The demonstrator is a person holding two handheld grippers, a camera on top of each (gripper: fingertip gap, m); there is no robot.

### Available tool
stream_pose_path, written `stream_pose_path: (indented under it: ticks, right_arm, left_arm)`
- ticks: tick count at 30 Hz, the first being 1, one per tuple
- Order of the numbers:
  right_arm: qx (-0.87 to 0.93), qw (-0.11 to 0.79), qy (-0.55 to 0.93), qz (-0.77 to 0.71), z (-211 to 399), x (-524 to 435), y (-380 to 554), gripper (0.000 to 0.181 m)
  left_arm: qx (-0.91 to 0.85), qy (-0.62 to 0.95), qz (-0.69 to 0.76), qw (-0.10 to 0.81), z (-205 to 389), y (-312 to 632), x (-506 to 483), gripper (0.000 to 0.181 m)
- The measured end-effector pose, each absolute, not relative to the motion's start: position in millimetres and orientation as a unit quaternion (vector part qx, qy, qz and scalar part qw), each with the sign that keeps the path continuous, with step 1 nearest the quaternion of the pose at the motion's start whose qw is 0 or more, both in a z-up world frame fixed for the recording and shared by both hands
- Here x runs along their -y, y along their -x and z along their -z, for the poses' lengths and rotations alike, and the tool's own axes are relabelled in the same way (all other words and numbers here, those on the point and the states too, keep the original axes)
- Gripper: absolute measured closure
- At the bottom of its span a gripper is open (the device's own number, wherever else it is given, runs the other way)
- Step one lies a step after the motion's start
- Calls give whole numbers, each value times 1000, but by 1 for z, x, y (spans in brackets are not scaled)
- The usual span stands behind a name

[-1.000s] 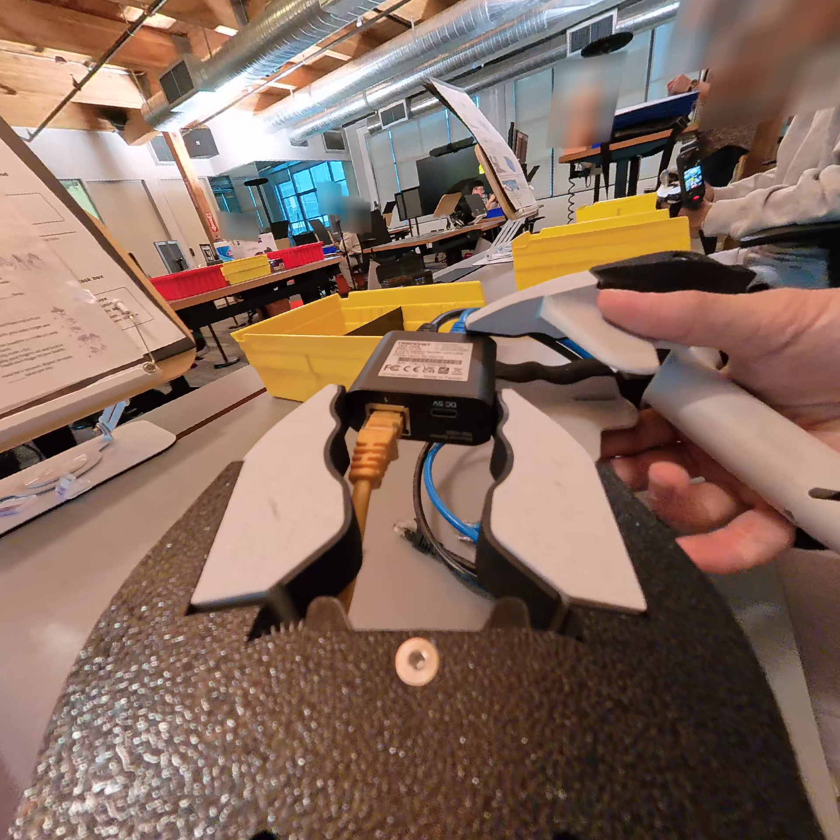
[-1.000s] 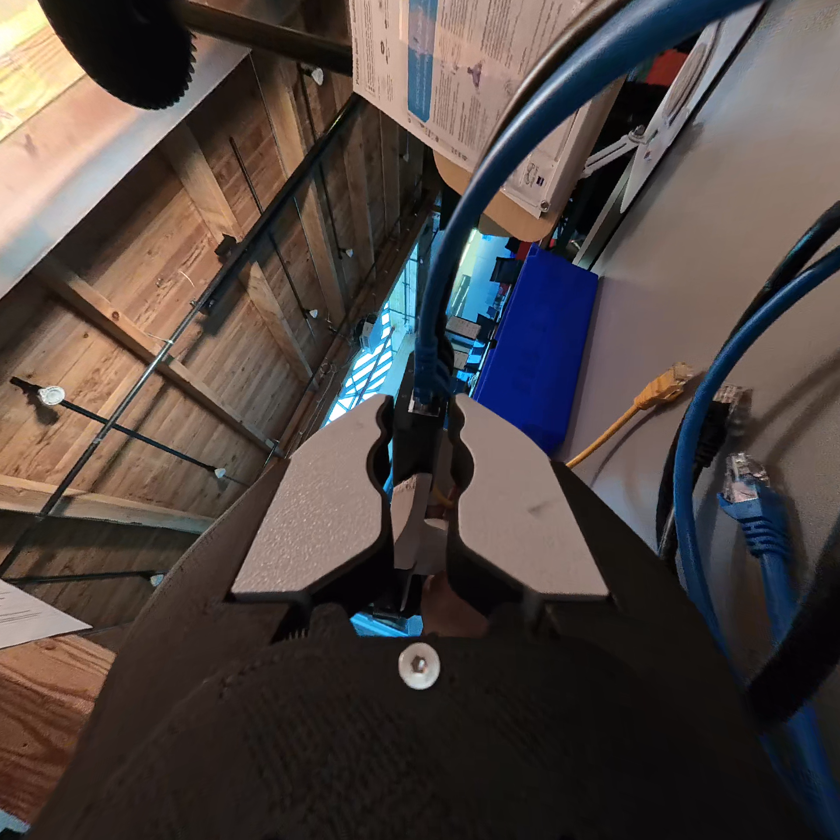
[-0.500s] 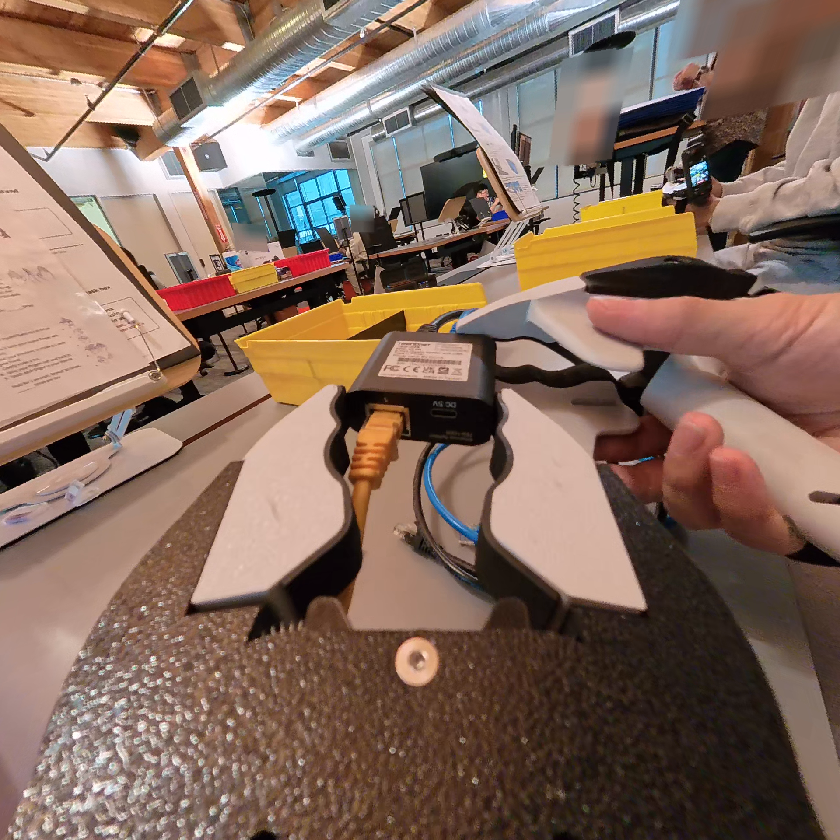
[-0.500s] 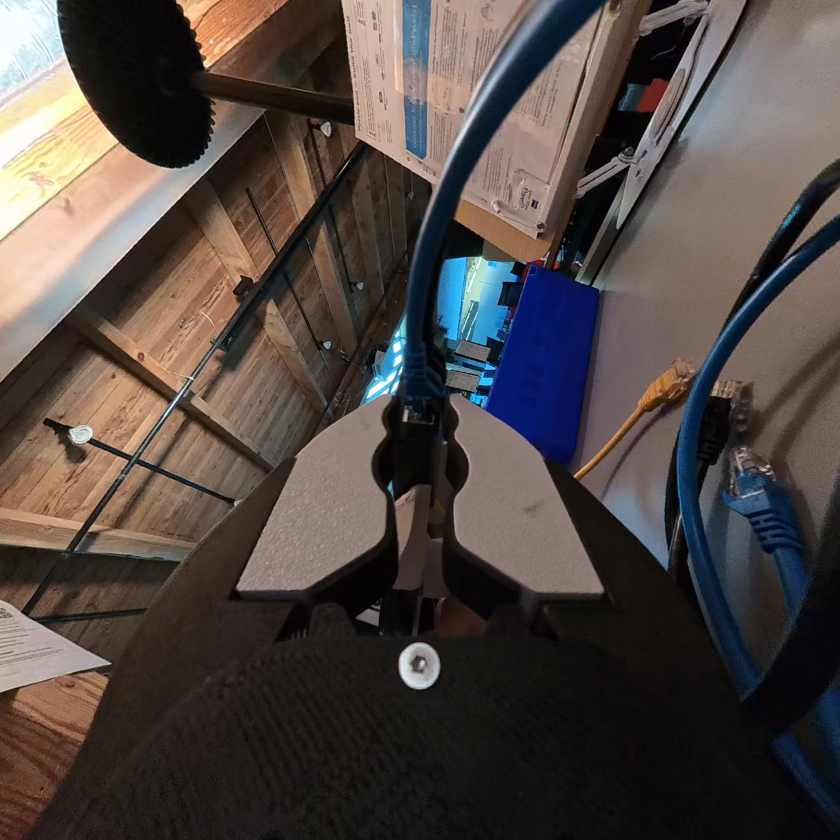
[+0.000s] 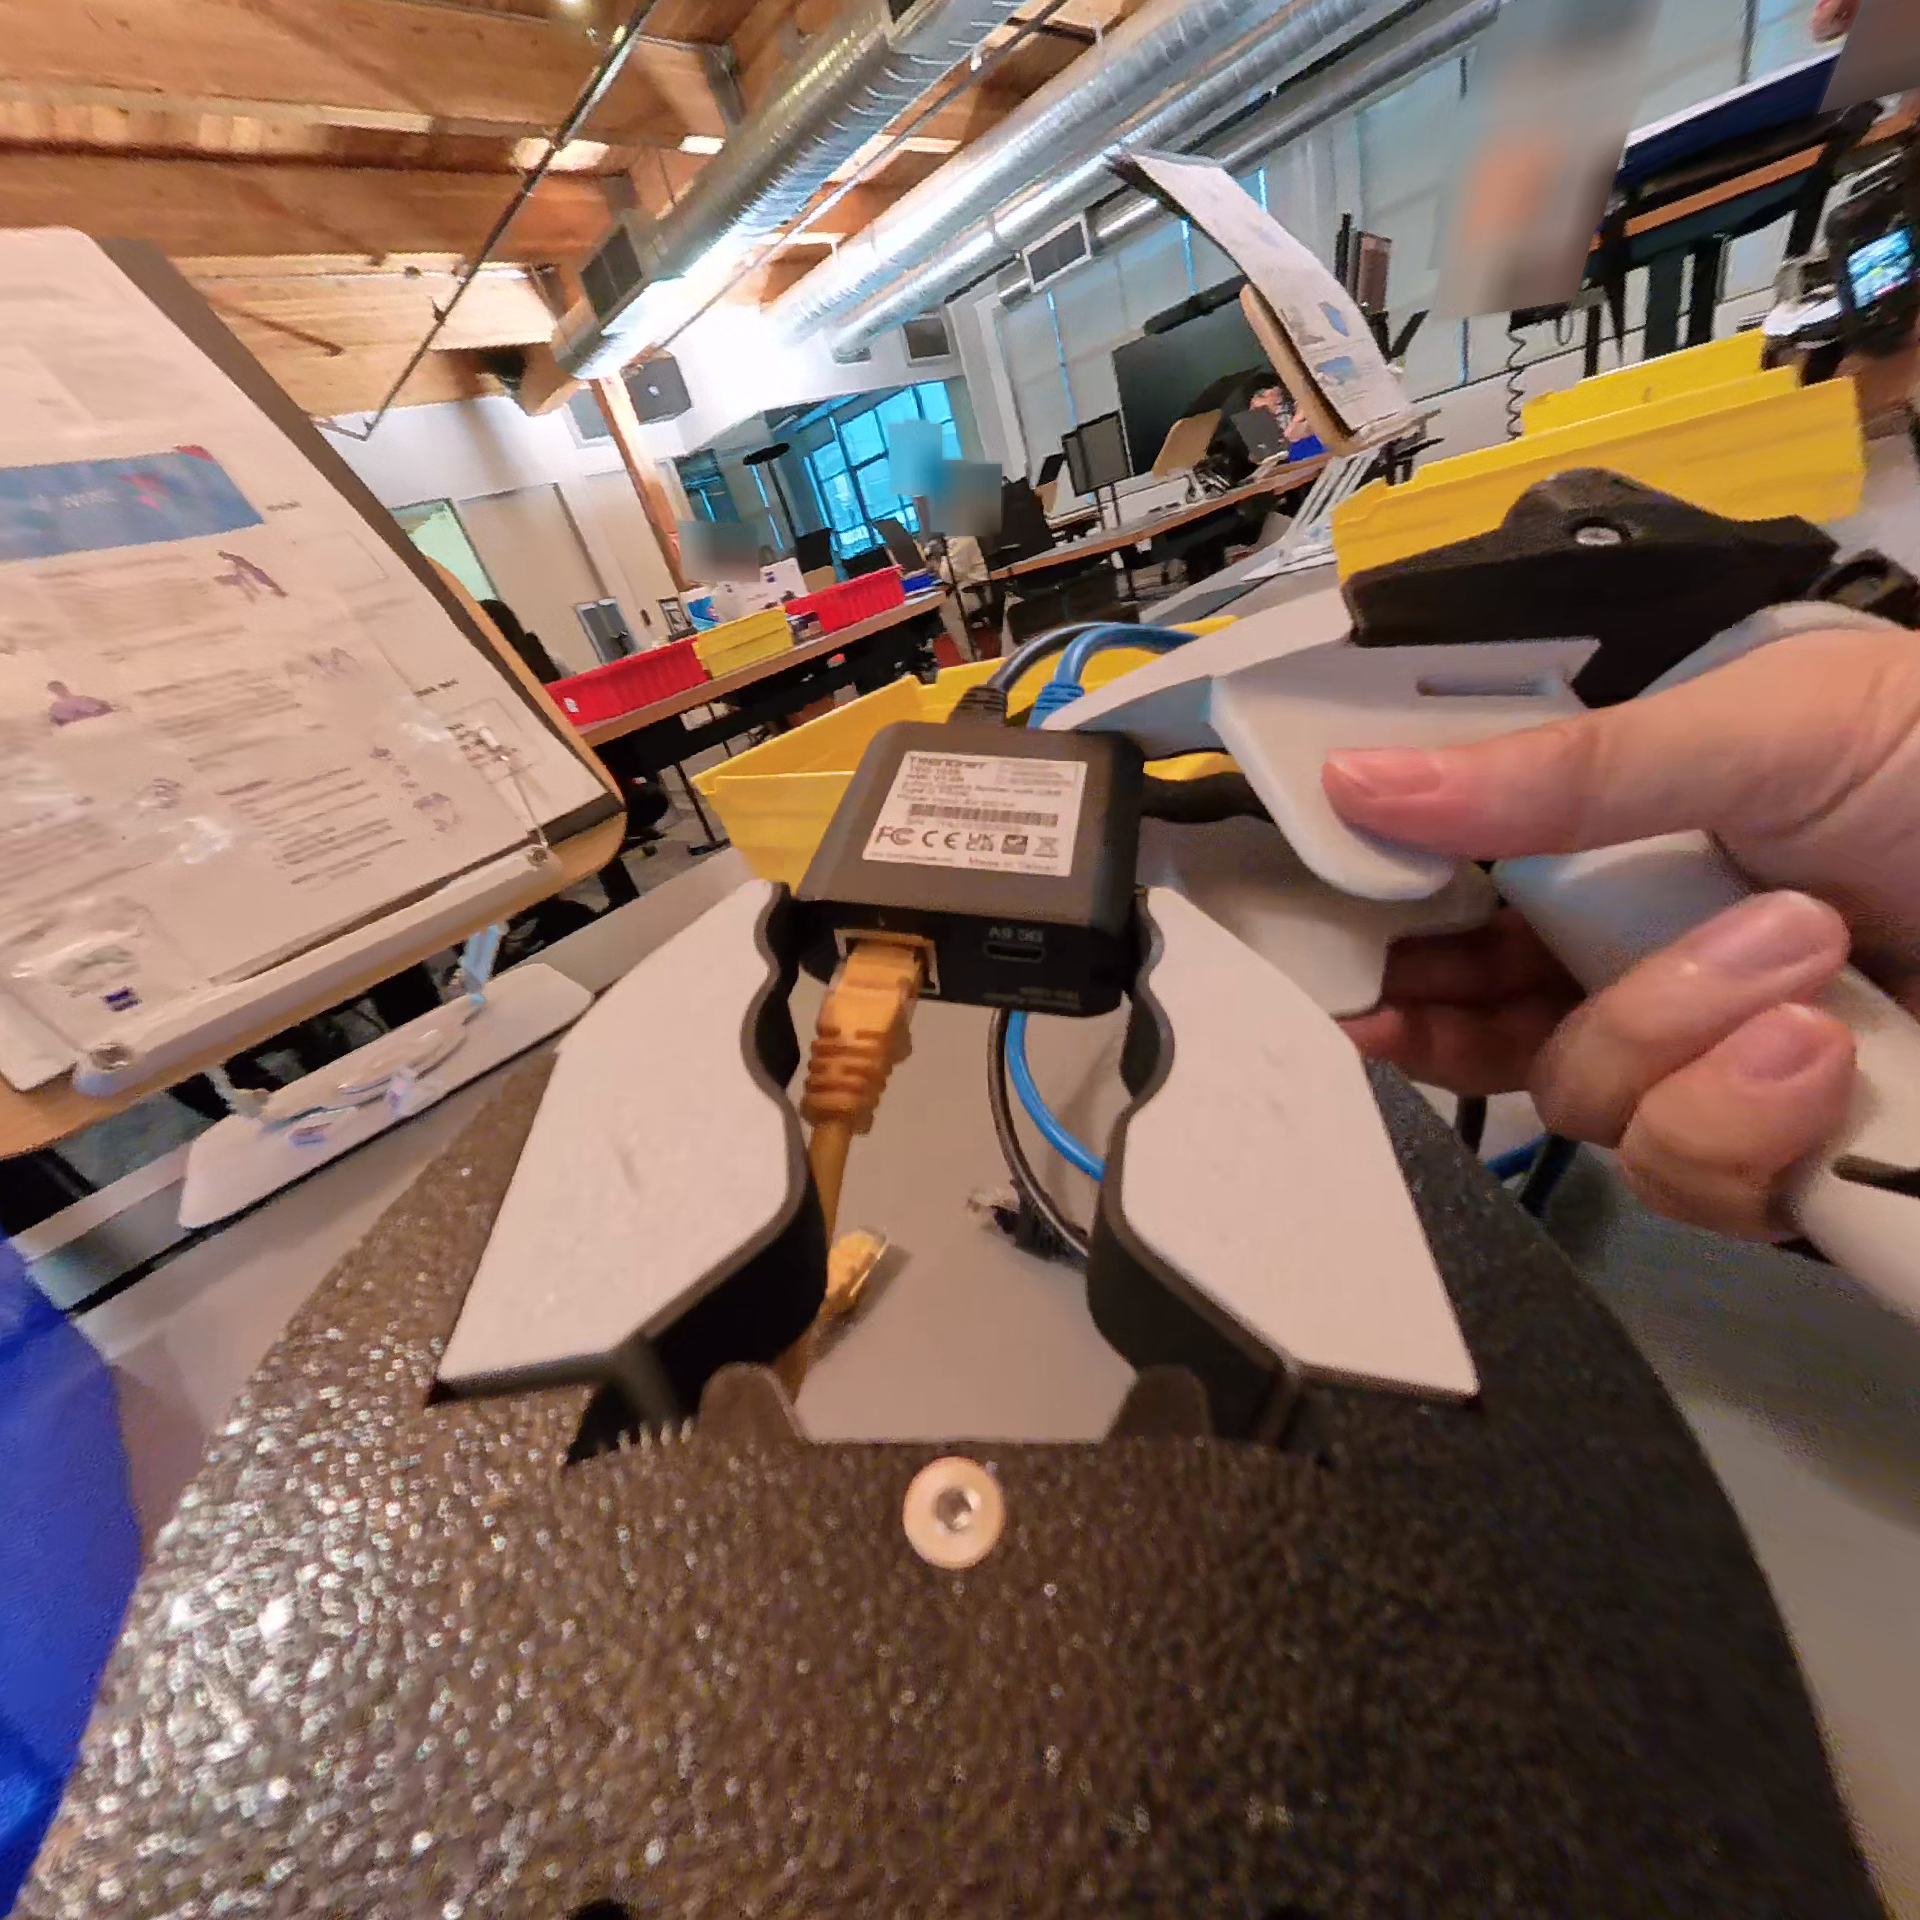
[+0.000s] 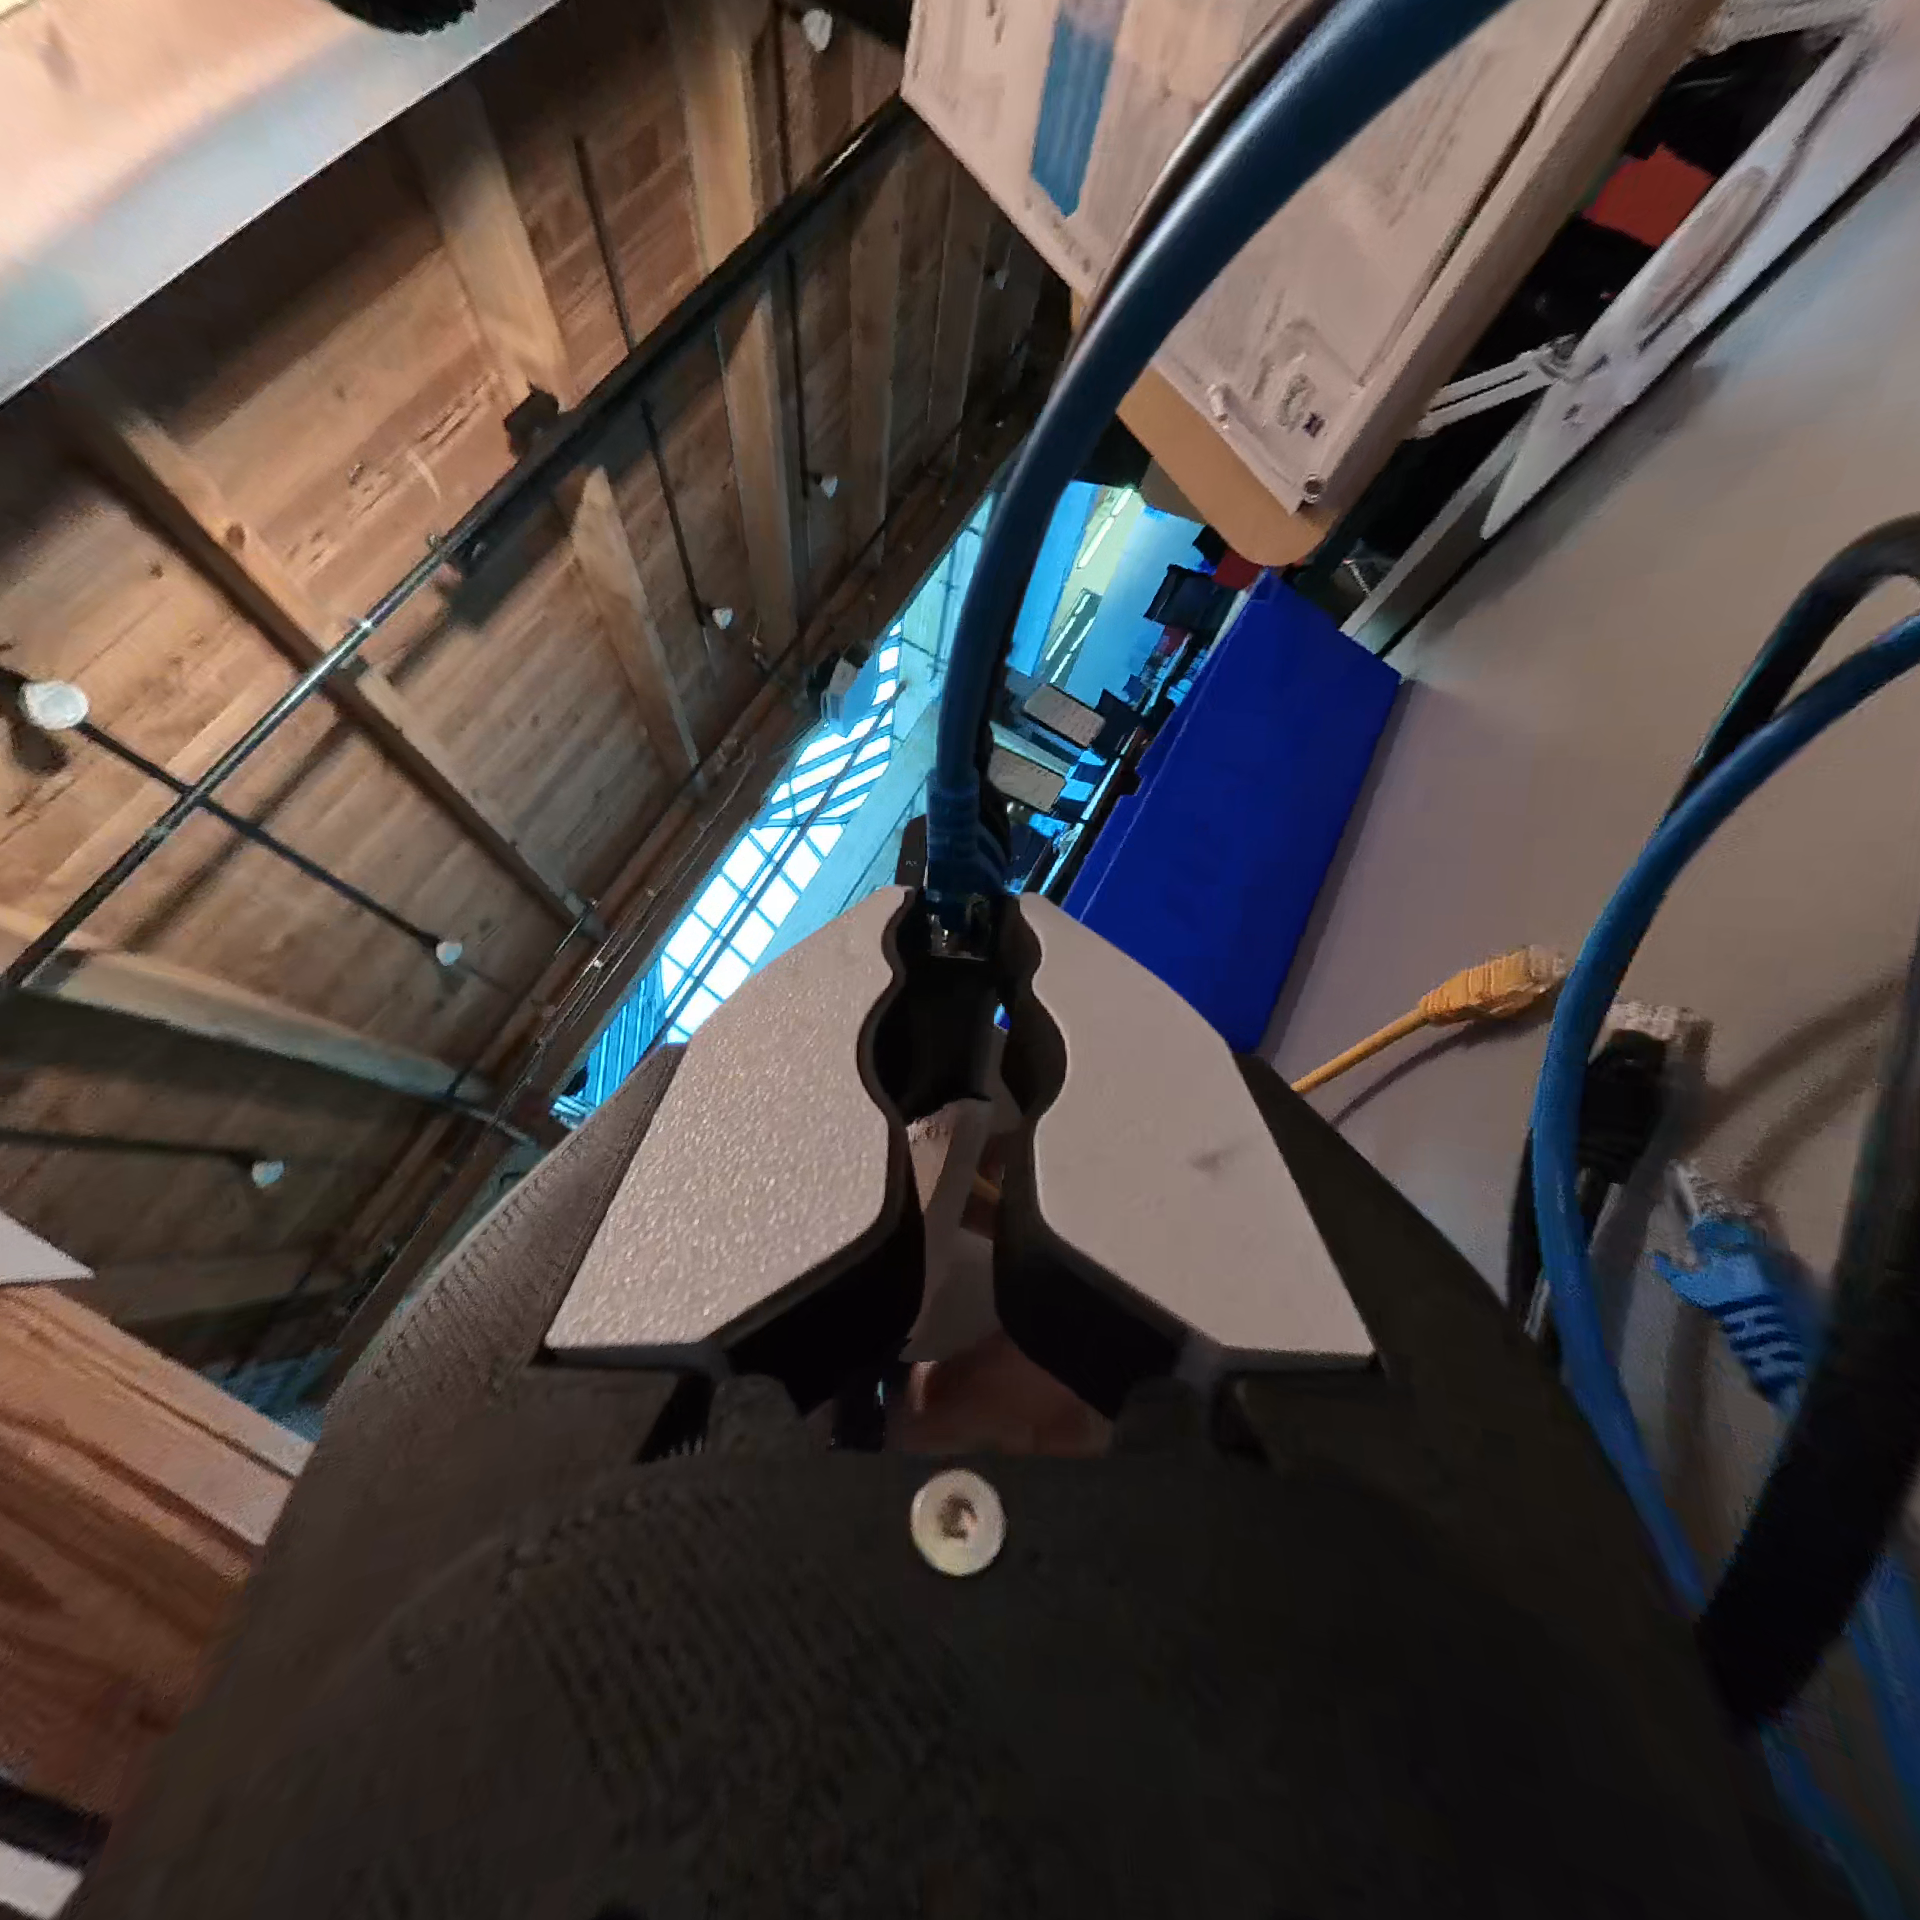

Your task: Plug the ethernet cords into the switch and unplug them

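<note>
— Switch (image 5: 982, 842) sat clamped between the left gripper (image 5: 961, 971) fingers, lifted off the table, yellow cord (image 5: 857, 1039) plugged in. Why?

— Likely to brace it. Right gripper (image 6: 961, 971) was pinched on the blue cord (image 6: 961, 821) plug at the far ports.

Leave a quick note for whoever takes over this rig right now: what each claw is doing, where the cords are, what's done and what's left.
Left claw: shut on the black switch, held off the table.
Right claw: shut at the blue cord's plug, at the switch's far side.
Done: yellow cord is plugged into the near port.
Loose on the table: the yellow cord's other end, a black plug, a blue plug.
Left: whether the blue plug is seated is hidden; check it, then unplug.
</note>
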State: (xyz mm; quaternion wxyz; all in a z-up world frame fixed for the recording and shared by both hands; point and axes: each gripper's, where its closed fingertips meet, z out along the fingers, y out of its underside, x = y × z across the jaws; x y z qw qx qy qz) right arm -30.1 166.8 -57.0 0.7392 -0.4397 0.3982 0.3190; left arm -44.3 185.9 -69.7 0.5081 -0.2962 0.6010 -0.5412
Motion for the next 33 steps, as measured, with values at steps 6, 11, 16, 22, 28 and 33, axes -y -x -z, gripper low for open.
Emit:
stream_pose_path:
  ticks: [6,11,16,22,28,33]
  right_arm:
    - [-383,740,422,-357,58,-171,29,168]
    - [-397,739,406,-362,64,-174,25,168]
    - [-389,746,424,-335,66,-174,24,168]
    - [-403,742,417,-335,72,-175,20,168]
    - [-388,744,441,-318,69,-175,22,168]
    - [-383,744,446,-318,69,-175,23,168]
  left_arm:
    - [-596,285,535,526,69,46,-190,121]
    - [-602,293,530,520,73,44,-193,121]
    - [-607,299,522,519,76,42,-193,121]
    - [-611,305,513,520,79,40,-194,121]
    - [-607,306,517,520,79,40,-194,121]
    - [-603,310,516,523,80,39,-194,121]
